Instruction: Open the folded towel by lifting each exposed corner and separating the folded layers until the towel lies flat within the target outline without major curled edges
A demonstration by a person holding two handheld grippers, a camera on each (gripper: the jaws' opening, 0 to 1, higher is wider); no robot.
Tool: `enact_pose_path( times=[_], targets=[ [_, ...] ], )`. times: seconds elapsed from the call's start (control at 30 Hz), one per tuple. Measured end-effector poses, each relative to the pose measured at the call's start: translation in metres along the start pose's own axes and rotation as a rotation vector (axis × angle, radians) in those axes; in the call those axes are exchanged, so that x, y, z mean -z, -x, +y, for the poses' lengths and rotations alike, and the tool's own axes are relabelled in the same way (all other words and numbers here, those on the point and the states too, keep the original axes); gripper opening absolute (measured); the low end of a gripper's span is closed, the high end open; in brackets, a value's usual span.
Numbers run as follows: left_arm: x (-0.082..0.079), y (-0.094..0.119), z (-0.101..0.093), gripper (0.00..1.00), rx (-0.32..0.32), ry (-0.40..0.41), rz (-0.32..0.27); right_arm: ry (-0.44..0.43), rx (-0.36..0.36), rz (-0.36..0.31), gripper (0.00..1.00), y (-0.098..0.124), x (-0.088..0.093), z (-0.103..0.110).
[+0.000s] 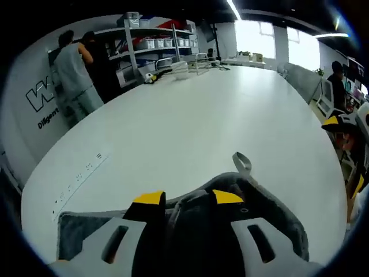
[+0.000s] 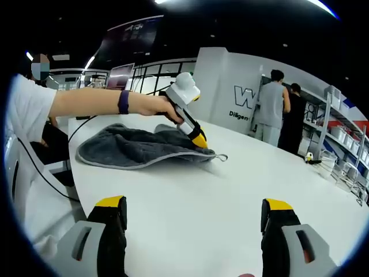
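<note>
Table (image 2: 196,202): white, large, rounded edge, smooth top. On it, on my side: grey towel (image 2: 135,149), rumpled and still folded over in layers, hanging loop (image 1: 242,163) lying out on the bare top. Beside the towel, in my left gripper view: row of small printed marks (image 1: 81,173) near the edge. Far end: small clutter (image 1: 184,66), too distant to identify.
</note>
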State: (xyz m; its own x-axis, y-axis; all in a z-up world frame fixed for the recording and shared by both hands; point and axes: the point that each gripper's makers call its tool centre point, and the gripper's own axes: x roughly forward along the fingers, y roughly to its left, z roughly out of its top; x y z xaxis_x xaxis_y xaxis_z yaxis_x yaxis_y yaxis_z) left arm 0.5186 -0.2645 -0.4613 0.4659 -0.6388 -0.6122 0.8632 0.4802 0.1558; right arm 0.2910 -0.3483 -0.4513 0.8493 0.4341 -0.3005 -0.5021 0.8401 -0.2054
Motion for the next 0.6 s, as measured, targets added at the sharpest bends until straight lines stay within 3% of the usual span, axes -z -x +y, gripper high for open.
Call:
enact_pose_path(
  times=[0.13,0.37,0.6],
  targets=[
    [-0.003,0.008,0.001,0.03,-0.033,-0.09,0.013,0.0,0.0,0.0,0.99,0.0,0.0,0.0],
    [-0.026,0.034,0.008,0.02,-0.071,-0.107,-0.044,0.0,0.002,-0.003,0.99,0.001,0.0,0.0],
    [-0.063,0.084,0.032,0.02,-0.186,-0.148,-0.155,0.002,0.001,0.0,0.99,-0.001,-0.001,0.0]
  ],
)
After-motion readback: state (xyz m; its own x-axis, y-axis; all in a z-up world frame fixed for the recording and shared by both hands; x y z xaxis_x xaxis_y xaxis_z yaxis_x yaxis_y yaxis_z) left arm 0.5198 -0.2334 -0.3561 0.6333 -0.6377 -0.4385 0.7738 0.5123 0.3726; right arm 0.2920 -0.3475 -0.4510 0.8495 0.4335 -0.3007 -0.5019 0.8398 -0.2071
